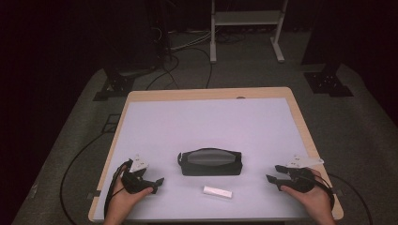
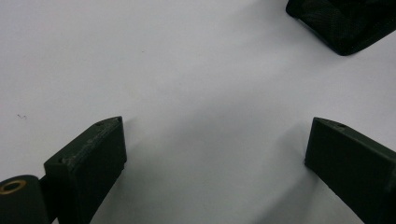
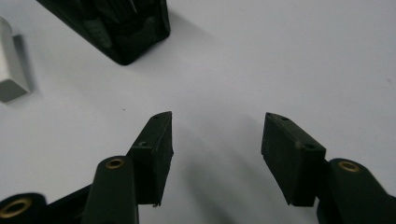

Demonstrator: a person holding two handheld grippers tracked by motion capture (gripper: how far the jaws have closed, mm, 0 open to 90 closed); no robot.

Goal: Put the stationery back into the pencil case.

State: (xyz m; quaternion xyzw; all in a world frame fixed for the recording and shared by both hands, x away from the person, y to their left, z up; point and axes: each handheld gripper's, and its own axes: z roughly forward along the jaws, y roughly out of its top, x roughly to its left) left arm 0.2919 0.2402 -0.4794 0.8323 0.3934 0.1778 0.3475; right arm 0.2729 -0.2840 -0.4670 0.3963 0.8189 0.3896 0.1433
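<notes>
We are looking down on a table (image 1: 141, 96) covered by a pale sheet, and we are taking the black pouch (image 1: 210, 162) as our landmark. It is lying flat with its grey panel facing up, roughly midway between the two hands. Just on the near side of the pouch, toward its right end and not touching it, a small white block (image 1: 218, 191) is lying on the sheet.

To the left of the pouch we are seeing the left gripper (image 1: 158, 182) resting in a hand (image 1: 126, 197), its tips pointing toward the pouch's near left corner and stopping short of it. In the left gripper view its jaws are standing wide apart over bare sheet with nothing between them, and a corner of the pouch (image 2: 343, 23) is showing beyond them.

To the right of the pouch, well apart from it, the right gripper (image 1: 273, 173) is sitting in the other hand (image 1: 313, 199). Its jaws are standing partly apart, again with bare sheet between them. In the right gripper view the pouch (image 3: 116, 25) and the white block (image 3: 11, 63) are lying ahead of the tips, untouched.
</notes>
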